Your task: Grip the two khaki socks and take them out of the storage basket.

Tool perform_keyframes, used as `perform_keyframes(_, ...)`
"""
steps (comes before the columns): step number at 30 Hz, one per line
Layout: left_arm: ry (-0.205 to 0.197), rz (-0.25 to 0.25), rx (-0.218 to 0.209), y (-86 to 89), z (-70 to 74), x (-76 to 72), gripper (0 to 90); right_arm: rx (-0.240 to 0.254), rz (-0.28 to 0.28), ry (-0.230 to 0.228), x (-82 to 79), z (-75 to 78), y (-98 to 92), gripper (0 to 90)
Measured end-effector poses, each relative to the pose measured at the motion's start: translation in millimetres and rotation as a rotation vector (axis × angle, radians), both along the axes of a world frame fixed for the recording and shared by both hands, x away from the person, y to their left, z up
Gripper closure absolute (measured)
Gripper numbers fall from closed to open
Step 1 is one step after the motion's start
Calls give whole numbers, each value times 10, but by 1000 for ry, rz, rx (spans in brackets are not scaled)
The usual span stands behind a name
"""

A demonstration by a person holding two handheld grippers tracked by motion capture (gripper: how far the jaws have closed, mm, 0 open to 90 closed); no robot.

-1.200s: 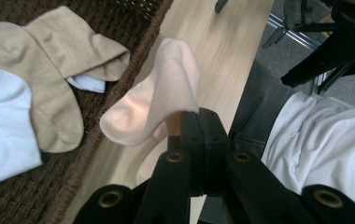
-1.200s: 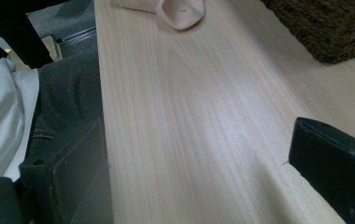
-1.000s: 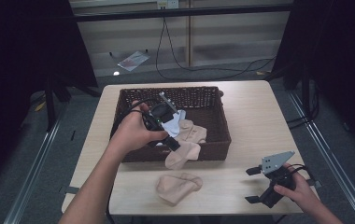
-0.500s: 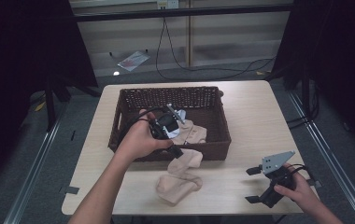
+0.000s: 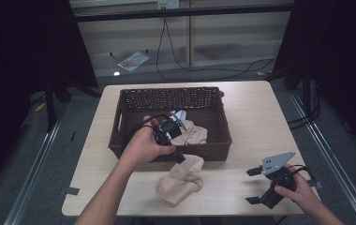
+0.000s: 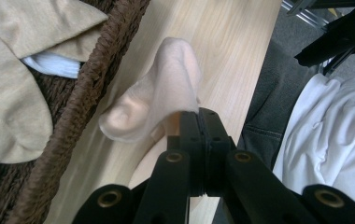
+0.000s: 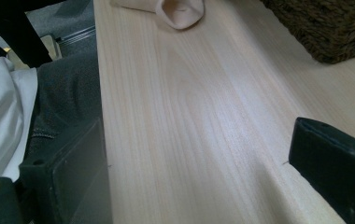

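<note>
Wooden table (image 5: 255, 112) under dim room light, dark curtains either side, cables on floor behind; we see brown wicker basket (image 5: 213, 151) mid-table with tan socks (image 6: 12, 107) and something pale blue inside; left gripper (image 6: 199, 113) just outside basket's near wall, jaws clamped tight on edge of peach sock (image 5: 181, 180), which hangs from tips down to table, rest bunched near front edge; right gripper (image 5: 256, 185) parked near right front corner, jaws wide apart, nothing between them but bare wood.
</note>
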State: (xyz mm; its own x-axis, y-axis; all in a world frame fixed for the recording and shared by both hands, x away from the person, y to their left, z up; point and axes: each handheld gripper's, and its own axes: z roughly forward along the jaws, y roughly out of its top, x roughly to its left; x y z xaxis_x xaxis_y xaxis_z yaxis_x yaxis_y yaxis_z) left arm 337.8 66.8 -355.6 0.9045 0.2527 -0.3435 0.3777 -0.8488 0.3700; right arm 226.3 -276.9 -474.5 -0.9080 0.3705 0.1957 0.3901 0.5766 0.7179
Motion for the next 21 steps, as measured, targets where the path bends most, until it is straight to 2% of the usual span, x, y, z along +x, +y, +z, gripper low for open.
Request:
perform_keyframes(3,-13,-8,-2,-1,-34,5,878,0,1,-1,0,0,-1,31)
perform_keyframes(4,-46,-6,-7,-3,-45,3,830,0,0,0,0,0,-1,31)
perform_keyframes(5,-46,12,-3,-1,-47,-6,715,0,0,0,0,0,-1,31)
perform_keyframes(6,-43,4,9,4,-43,-1,659,0,0,0,0,0,0,31)
perform_keyframes(7,-38,8,10,4,-46,-15,595,0,0,1,0,-1,1,31)
perform_keyframes(8,-51,13,-2,5,-53,-25,516,-1,1,2,0,-3,2,31)
perform_keyframes(9,-41,13,5,11,-49,-36,448,-2,3,0,1,-4,3,31)
perform_keyframes(10,-45,20,2,15,-65,-59,418,-2,1,3,0,-4,4,31)
perform_keyframes(11,-55,6,6,24,-65,-54,376,-1,2,4,2,-4,5,31)
perform_keyframes(13,-62,23,14,40,-86,-73,266,-1,0,3,3,-6,4,31)
perform_keyframes(16,-80,25,17,74,-117,-79,190,-11,5,1,-2,-12,6,31)
perform_keyframes(17,-85,41,6,83,-132,-94,169,-6,1,2,-6,-7,5,31)
perform_keyframes(19,-90,39,-4,112,-143,-97,142,0,-4,-1,-6,1,-3,31)
perform_keyframes(21,-114,46,-14,145,-160,-108,130,-2,-5,0,-3,0,-2,31)
